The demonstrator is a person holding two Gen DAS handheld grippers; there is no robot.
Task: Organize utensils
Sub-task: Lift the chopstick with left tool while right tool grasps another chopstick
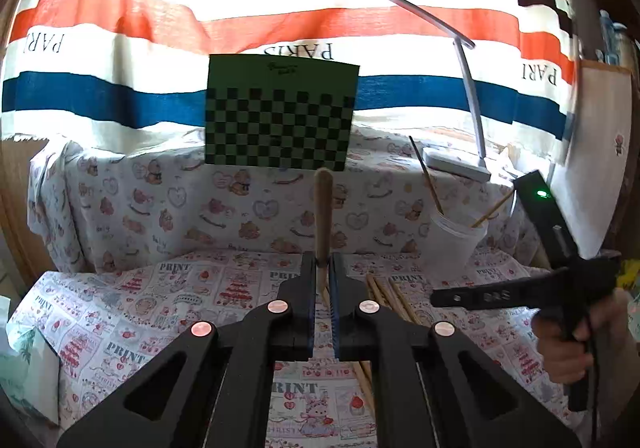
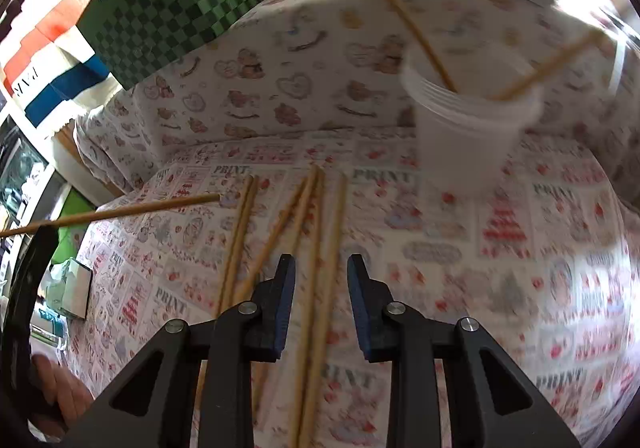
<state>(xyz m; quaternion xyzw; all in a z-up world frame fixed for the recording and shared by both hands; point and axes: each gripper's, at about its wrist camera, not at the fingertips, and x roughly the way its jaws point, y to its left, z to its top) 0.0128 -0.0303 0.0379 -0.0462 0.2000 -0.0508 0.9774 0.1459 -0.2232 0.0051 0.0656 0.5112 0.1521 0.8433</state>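
My left gripper (image 1: 323,268) is shut on a wooden chopstick (image 1: 322,208) that sticks up and forward from its jaws; the same chopstick shows in the right wrist view (image 2: 120,213) at the left, held above the cloth. My right gripper (image 2: 321,268) is open and empty, low over several loose wooden chopsticks (image 2: 320,232) lying on the printed tablecloth; these also show in the left wrist view (image 1: 390,294). A white plastic cup (image 2: 464,128) stands at the back right with two chopsticks in it; it also shows in the left wrist view (image 1: 454,244). The right gripper appears at the right of the left wrist view (image 1: 436,298).
A green checkerboard card (image 1: 280,112) leans against the cloth-covered back step. A white desk lamp (image 1: 456,162) stands on that step behind the cup. A tissue box (image 2: 76,290) sits at the table's left edge.
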